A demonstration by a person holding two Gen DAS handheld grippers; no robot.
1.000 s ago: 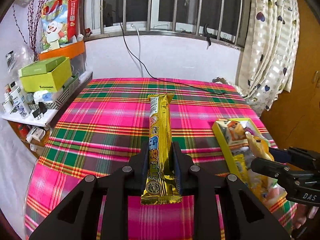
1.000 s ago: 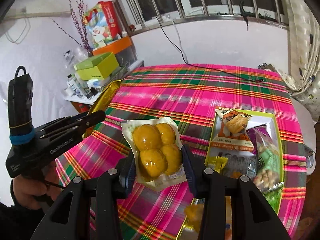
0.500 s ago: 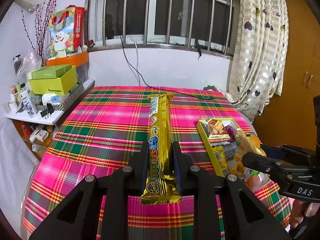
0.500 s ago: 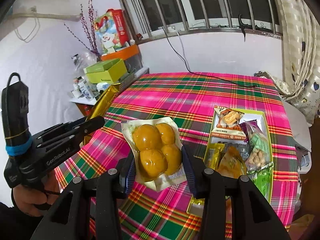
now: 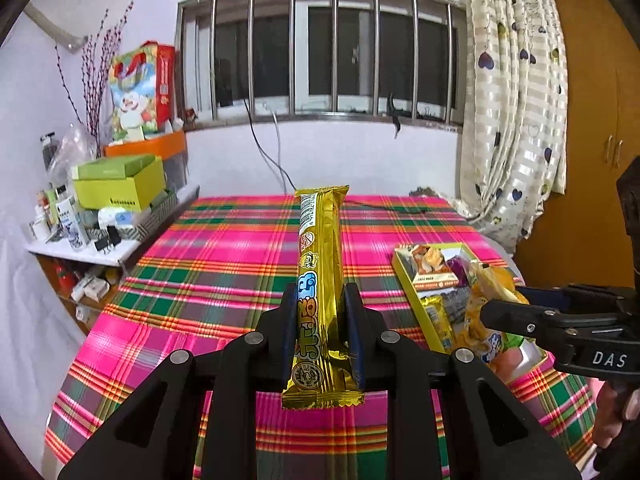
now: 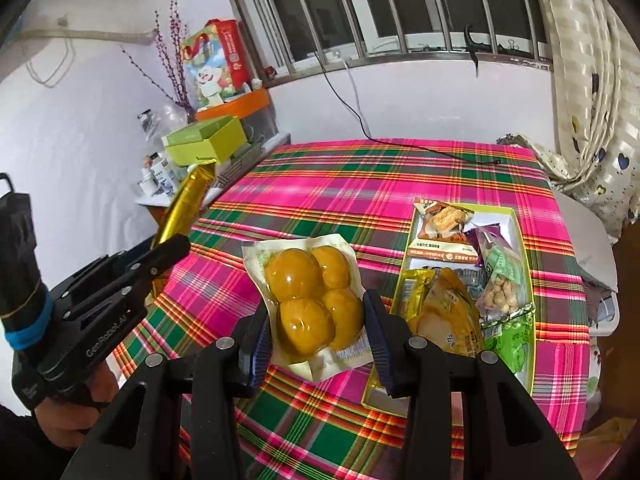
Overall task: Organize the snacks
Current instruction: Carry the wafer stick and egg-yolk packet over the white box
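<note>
My left gripper (image 5: 320, 320) is shut on a long gold snack bar (image 5: 320, 280) and holds it above the plaid table; the bar also shows in the right wrist view (image 6: 184, 208). My right gripper (image 6: 318, 328) is shut on a clear pack of yellow buns (image 6: 312, 296), held above the table left of the yellow-green tray (image 6: 516, 216). The tray holds several snack packets (image 6: 500, 276) and also shows in the left wrist view (image 5: 404, 276), to the right of the bar.
The table has a pink and green plaid cloth (image 5: 224, 264). A cluttered shelf with green boxes (image 5: 120, 188) stands at the left. A black cable (image 6: 400, 144) lies at the table's far edge. A curtain (image 5: 512, 120) hangs at the right.
Both grippers have risen and pulled back from the table with their snacks still held, so more of the table and tray shows.
</note>
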